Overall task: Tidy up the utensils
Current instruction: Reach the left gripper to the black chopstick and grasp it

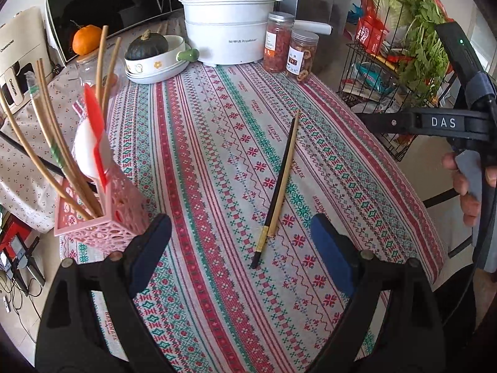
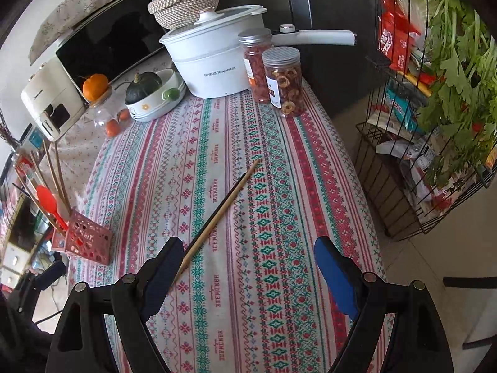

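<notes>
Two chopsticks lie side by side on the patterned tablecloth: a black one (image 1: 275, 192) and a bamboo one (image 1: 285, 174). In the right wrist view they run from mid-table toward my left finger, the bamboo one (image 2: 217, 217) and the black one (image 2: 231, 191). A pink perforated holder (image 1: 105, 217) at the table's left edge holds several bamboo chopsticks, a red spatula (image 1: 94, 130) and a white spoon; it also shows in the right wrist view (image 2: 85, 239). My left gripper (image 1: 240, 233) is open and empty, just short of the chopsticks. My right gripper (image 2: 248, 264) is open and empty.
At the table's far end stand a white electric pot (image 1: 228, 29), two jars of dried fruit (image 1: 290, 48), stacked dishes with a green squash (image 1: 152, 56) and an orange (image 1: 85, 39). A wire rack with greens (image 2: 435, 124) stands off the right edge. The right gripper's body (image 1: 444, 122) shows at right.
</notes>
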Demonstrator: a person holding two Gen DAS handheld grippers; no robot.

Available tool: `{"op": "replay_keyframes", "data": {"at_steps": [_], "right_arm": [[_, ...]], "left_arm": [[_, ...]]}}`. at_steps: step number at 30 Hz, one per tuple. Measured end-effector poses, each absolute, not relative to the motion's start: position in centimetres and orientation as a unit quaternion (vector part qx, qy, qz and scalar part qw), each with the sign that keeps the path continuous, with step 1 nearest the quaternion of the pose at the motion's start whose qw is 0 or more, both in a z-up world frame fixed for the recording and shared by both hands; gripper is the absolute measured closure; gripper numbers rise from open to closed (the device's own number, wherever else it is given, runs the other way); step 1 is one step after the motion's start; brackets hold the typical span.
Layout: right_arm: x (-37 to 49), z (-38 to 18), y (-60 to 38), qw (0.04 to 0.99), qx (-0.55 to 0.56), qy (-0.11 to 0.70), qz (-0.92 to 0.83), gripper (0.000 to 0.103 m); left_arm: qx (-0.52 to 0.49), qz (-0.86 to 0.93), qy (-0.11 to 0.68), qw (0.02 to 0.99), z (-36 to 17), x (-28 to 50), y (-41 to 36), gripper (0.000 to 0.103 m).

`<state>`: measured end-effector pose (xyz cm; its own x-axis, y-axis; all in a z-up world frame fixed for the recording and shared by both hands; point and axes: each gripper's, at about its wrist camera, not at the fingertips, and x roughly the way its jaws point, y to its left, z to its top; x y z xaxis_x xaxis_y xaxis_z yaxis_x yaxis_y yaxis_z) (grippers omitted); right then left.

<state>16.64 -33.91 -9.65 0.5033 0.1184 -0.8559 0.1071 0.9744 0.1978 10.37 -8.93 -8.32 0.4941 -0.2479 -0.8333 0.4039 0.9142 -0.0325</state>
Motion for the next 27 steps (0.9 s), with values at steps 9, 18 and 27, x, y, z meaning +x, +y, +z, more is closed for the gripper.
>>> {"op": "replay_keyframes", "data": {"at_steps": [9, 18, 27], "right_arm": [[18.9, -12.4, -37.4, 0.828, 0.131, 0.546, -0.009, 0.016], [20.2, -13.0, -37.5, 0.820, 0.141, 0.554, -0.002, 0.016], [20.9, -13.7, -38.5, 0.814, 0.155, 0.559, -0.010, 0.016]], "left_arm": [[0.033, -0.195, 0.538, 0.819, -12.1, 17.6, -14.0, 0.058], [0.043, -0.237, 0.578, 0.780, -15.5, 22.0, -18.2, 0.092], [0.067, -0.249, 0.587, 0.767, -16.1, 22.8, -20.9, 0.094]]}}
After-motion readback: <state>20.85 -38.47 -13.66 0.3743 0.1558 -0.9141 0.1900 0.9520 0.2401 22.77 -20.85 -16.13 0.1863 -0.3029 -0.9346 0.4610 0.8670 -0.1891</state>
